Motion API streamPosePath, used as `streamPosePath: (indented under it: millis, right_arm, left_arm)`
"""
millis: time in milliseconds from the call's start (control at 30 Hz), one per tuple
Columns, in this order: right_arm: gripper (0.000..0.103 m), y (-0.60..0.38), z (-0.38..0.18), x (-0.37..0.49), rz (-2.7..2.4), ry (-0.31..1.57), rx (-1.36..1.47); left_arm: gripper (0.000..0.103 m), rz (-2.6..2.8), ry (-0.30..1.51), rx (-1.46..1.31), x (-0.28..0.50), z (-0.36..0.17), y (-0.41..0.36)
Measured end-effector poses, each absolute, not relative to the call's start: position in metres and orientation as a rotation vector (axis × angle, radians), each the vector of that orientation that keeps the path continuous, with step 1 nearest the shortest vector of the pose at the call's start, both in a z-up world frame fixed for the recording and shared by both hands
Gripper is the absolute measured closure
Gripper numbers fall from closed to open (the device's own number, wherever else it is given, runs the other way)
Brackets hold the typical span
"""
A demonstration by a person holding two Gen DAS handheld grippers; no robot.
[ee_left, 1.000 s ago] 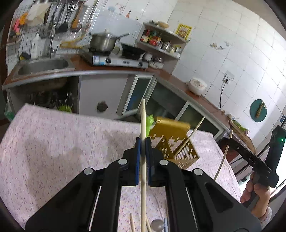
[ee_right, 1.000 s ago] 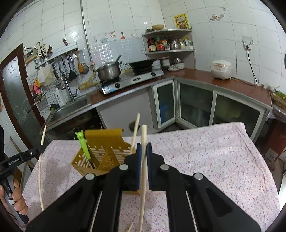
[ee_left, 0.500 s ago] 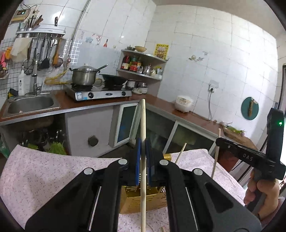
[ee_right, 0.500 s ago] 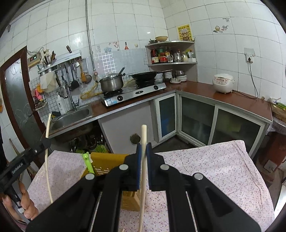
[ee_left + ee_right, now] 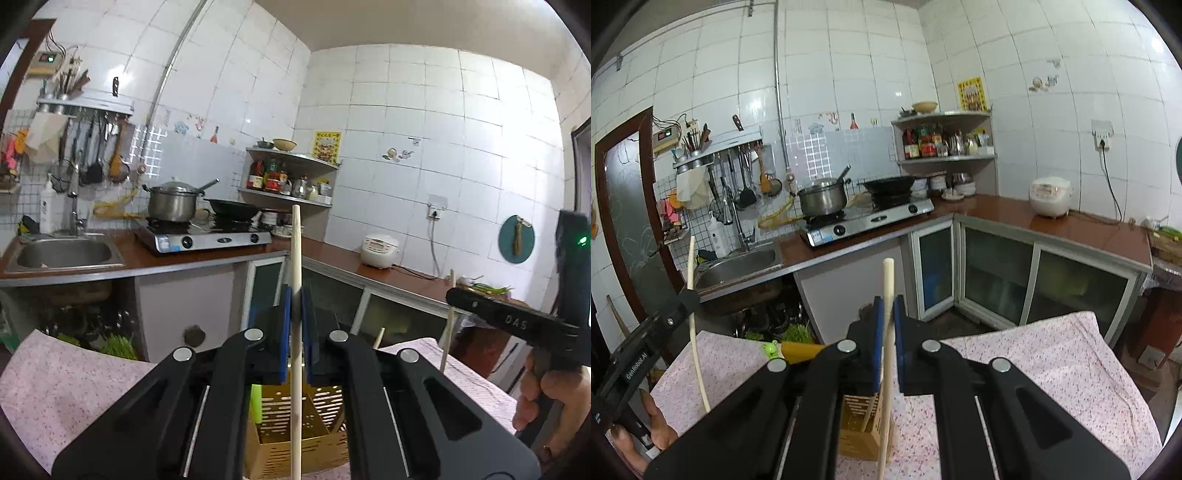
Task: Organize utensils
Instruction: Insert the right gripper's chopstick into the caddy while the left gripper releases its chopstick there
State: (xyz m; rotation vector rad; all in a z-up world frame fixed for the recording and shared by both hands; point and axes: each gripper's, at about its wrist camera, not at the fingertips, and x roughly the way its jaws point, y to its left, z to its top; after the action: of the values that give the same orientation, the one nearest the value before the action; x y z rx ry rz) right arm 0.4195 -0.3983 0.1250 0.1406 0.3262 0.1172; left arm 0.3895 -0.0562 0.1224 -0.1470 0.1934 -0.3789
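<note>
- Wooden chopstick (image 5: 295, 369), upright, pinched by the left gripper (image 5: 294, 317) above the yellow utensil basket (image 5: 291, 439).
- Second chopstick (image 5: 886, 332), upright, pinched by the right gripper (image 5: 887, 325) above the same basket, which stands on the floral tablecloth (image 5: 1052, 369).

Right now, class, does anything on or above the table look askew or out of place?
Nothing is spilled or damaged. Each gripper is shut on one chopstick, held upright: the left gripper on the left chopstick, the right gripper on the right chopstick. In the yellow utensil holder, a third chopstick leans aslant.
</note>
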Motion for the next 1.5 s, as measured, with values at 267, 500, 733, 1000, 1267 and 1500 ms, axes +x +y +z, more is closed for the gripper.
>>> streamPosePath:
  millis: [267, 500, 733, 1000, 1267, 1500]
  right_arm:
    - [0.097, -0.385, 0.142, 0.399, 0.114, 0.202, 0.109]
    - [0.097, -0.375, 0.159, 0.382, 0.104, 0.118, 0.083]
    - [0.097, -0.370, 0.168, 0.388, 0.107, 0.049, 0.101]
    - [0.097, -0.362, 0.161, 0.409, 0.116, 0.027, 0.087]
    - [0.097, -0.352, 0.132, 0.432, 0.123, 0.043, 0.074]
    - [0.097, -0.348, 0.114, 0.442, 0.126, 0.060, 0.061]
  left_arm:
    - [0.099, -0.364, 0.134, -0.134, 0.379, 0.132, -0.056]
    - [0.099, -0.377, 0.063, -0.152, 0.375, 0.150, -0.053]
    - [0.099, -0.392, -0.025, -0.151, 0.390, 0.159, -0.060]
    - [0.099, -0.366, -0.018, -0.134, 0.430, 0.141, -0.069]
    - [0.099, -0.327, -0.033, -0.077, 0.443, 0.112, -0.072]
    - [0.099, -0.341, -0.021, -0.110, 0.449, 0.098, -0.066]
